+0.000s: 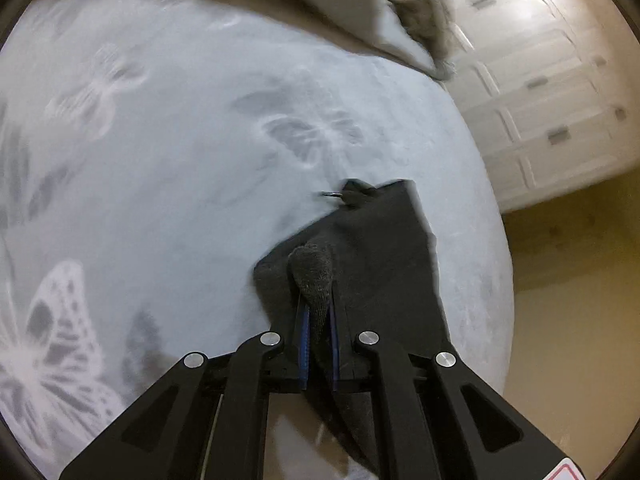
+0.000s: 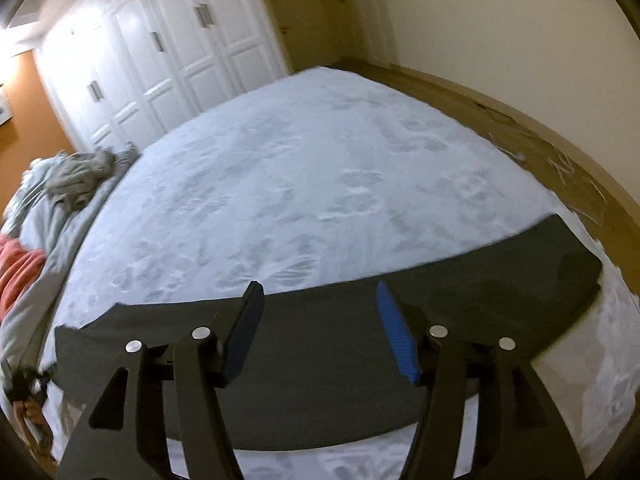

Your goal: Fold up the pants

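Observation:
Dark grey pants lie stretched flat across the near part of a pale blue bed. In the left wrist view my left gripper is shut on a bunched fold of the pants and holds it above the bed near its right edge. In the right wrist view my right gripper is open and empty, hovering just over the middle of the flat pants. The left gripper and the hand holding it show at the far left edge of the right wrist view.
The bedsheet has butterfly prints. A heap of grey and pink laundry lies at the bed's far left end, also in the left wrist view. White wardrobe doors stand behind. A wooden bed frame runs along the right.

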Tool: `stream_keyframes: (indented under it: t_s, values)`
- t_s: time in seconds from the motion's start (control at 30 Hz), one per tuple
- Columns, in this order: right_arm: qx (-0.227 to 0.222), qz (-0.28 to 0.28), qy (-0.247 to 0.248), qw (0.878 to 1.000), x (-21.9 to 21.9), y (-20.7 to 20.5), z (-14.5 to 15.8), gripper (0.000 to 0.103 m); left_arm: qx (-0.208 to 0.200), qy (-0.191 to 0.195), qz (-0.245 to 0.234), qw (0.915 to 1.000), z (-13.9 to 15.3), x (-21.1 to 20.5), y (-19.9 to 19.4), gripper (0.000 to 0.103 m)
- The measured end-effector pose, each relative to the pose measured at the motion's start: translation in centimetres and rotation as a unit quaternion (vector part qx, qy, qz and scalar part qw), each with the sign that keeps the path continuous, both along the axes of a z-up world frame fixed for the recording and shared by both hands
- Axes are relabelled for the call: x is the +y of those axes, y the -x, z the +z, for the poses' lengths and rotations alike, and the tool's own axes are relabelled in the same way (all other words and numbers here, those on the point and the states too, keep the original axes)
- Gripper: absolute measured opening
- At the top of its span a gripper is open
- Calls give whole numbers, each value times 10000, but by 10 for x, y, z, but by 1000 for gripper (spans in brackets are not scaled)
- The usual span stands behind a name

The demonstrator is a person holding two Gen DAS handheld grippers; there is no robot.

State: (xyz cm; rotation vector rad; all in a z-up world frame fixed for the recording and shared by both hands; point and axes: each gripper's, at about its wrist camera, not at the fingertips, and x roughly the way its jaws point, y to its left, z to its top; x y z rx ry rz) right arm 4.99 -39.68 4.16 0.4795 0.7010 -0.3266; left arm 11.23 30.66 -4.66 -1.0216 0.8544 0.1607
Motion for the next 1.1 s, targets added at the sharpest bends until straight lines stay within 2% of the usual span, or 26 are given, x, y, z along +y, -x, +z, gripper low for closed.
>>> stream_keyframes:
  t_s: [0.03,0.1,0.17,0.2,0.27,0.3,0.33,0.43,0.5,0.57,0.67,0.77,0.83,0.87,0.97,1.03,1.1]
  values:
    - [21,-169,-146,9997,-14,4,-2,57,-59,45,7,10000,2,1,1,7]
    - [0,-525,-283,9982,-40,16,-4,58,-53,-99,10,9999,7,0,3,12]
    - [78,-1021,-250,9944,-72,36,-7,66,26,-111,108,9999,6,-2,7,15]
    - [151,-1262,-201,9917,-86,45,-9,68,26,-80,144,9999,6,-3,10,20]
    - [395,-1872,-167,9814,-120,71,-20,70,262,-235,325,9989,8,-5,17,58]
    - [512,-2088,-264,9763,-136,83,-27,70,369,-265,472,9979,7,-6,19,83]
    - [537,-2192,-353,9736,-147,92,-32,70,377,-211,548,9976,6,-6,18,86]
    - [734,-2360,-620,9670,-174,114,-54,70,401,-132,397,9983,1,-9,7,86]
    - [793,-2301,-879,9659,-183,120,-68,70,478,-279,447,9975,0,-14,4,86]
    - [750,-2134,-1292,9655,-187,120,-82,70,481,-417,383,9972,1,-21,1,87]
    - [606,-1944,-1598,9659,-186,114,-92,71,445,-419,418,9973,1,-25,0,87]
    - [491,-1939,-1561,9673,-183,107,-95,81,374,-256,474,9978,0,-22,2,87]
    - [463,-1887,-1519,9691,-179,100,-93,81,229,67,493,9985,-2,-17,13,87]
    - [443,-1860,-1522,9697,-177,98,-93,81,115,347,516,9980,-3,-14,25,87]
    - [357,-1733,-1567,9717,-174,87,-94,81,38,608,569,9965,-4,-6,39,87]
    - [316,-1693,-1467,9741,-171,78,-92,81,136,646,467,9967,-8,-5,27,88]
    - [298,-1700,-1383,9752,-168,70,-94,81,182,453,420,9979,-5,-9,10,89]
